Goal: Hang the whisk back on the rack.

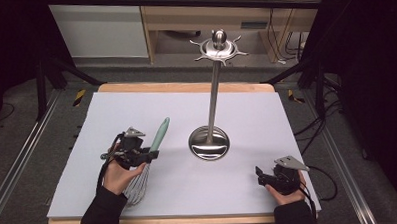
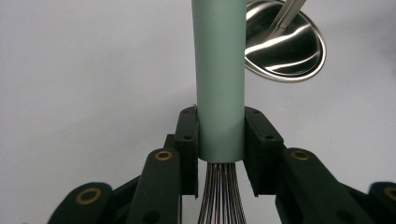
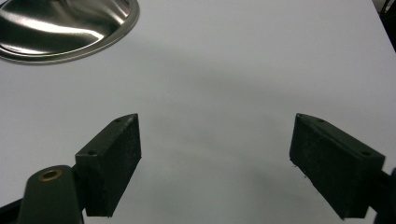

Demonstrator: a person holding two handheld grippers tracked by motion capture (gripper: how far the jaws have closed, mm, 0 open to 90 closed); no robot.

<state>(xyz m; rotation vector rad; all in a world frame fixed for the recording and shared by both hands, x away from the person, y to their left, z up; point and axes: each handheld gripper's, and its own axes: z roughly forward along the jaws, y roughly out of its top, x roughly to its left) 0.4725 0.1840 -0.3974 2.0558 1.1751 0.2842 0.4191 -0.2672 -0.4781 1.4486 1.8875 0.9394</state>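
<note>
- A wooden table is covered by a white mat, on which all the work is laid out.
- A tall steel stand is set near the middle of the mat; its round base rests flat, and a ring of small hooks is carried at the top.
- A whisk is held in the left gripper to the left of the stand. The jaws are closed on the lower end of its pale green handle, just above the point where the wires leave it. In the high view the handle is pointed up and away toward the stand, and the wire end hangs beside the person's wrist.
- The right gripper is kept low near the front right corner of the mat, well apart from the stand; its jaws are spread wide, with nothing between them.
- The step in hand is judged to be the carrying of the gripped whisk toward the stand. The next move would call for the handle's tip to be raised to hook height and lined up with a free hook.
- No brand, label or legible writing can be made out.
</note>
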